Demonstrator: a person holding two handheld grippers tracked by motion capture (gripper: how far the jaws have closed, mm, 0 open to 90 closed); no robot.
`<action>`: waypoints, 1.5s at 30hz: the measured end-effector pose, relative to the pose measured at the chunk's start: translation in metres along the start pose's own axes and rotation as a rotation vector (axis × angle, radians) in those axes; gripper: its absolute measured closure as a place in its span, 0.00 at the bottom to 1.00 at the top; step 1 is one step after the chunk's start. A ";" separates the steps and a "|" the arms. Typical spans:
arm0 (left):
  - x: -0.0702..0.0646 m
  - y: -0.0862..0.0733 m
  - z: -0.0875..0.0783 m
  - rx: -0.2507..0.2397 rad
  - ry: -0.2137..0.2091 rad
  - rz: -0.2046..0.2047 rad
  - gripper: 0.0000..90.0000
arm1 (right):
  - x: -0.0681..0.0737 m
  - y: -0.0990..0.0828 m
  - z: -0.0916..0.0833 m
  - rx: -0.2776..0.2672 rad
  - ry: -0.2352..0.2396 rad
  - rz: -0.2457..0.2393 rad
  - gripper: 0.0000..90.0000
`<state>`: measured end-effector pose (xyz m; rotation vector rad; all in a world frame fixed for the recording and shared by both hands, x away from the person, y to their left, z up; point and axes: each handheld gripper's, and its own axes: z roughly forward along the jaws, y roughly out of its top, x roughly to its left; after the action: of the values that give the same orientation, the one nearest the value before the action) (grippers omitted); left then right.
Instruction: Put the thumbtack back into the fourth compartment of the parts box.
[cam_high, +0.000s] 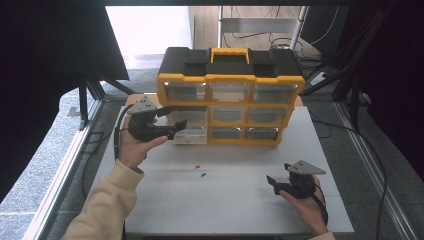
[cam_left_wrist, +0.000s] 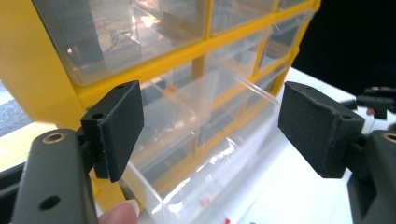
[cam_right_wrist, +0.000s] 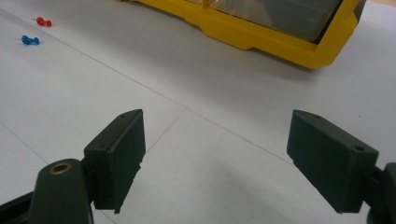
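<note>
The left gripper (cam_high: 176, 129) stands with jaws wide apart at the pulled-out clear drawer (cam_high: 191, 136), bottom-left of the yellow organizer (cam_high: 230, 79) near the worktop's (cam_high: 225, 200) far left; the drawer lies just ahead of it, long axis running out toward the near edge. The right gripper (cam_high: 274, 184), also open and empty, rests near the near right corner, well apart.

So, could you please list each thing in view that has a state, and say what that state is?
Left gripper: open, jaws either side of the pulled-out drawer, not pressing it.
Right gripper: open, holding nothing, above the table.
Clear drawer: pulled out of the organiser's bottom-left slot.
Yellow drawer organiser: upright, other drawers pushed in.
Red pushpin: lying loose.
Blue pushpin: lying loose.
</note>
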<state>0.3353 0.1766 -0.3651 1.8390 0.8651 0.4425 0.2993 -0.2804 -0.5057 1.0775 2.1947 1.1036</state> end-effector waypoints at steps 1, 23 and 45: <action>-0.001 -0.002 -0.003 0.003 0.000 0.001 0.25 | 0.000 0.000 0.000 0.000 0.000 0.000 0.22; -0.011 -0.070 -0.014 0.134 -0.026 -0.036 0.24 | 0.000 0.000 0.002 0.007 -0.007 0.001 0.22; -0.025 -0.111 0.039 0.352 -0.100 -0.009 0.26 | 0.000 0.000 0.002 0.010 -0.004 -0.006 0.22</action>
<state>0.3033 0.1585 -0.4795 2.1567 0.9256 0.1970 0.3005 -0.2797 -0.5070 1.0764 2.2016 1.0882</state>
